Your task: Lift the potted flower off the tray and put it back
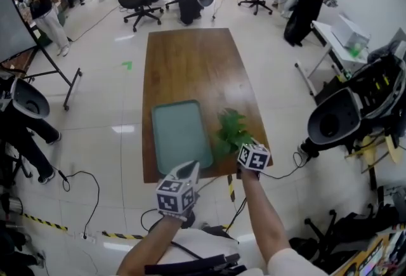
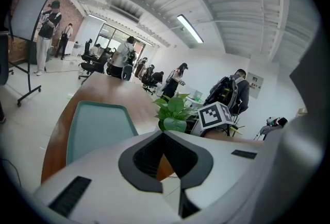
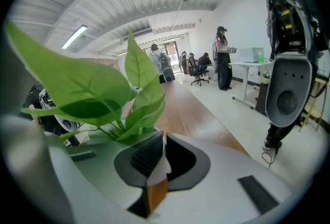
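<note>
The long brown wooden desk [image 1: 196, 65] carries a teal rectangular tray [image 1: 179, 135] at its near edge. The green-leafed potted flower [image 1: 231, 132] is upright, off the tray, beside the tray's right edge near the desk's near right corner. Leaves hide its pot. The right gripper [image 3: 163, 139] has narrow jaws pinching a thin white rim at the plant's base. The left gripper [image 2: 164, 134] has its jaws together, empty.

Potted flower [image 1: 231, 131] beside tray [image 1: 179, 136]
</note>
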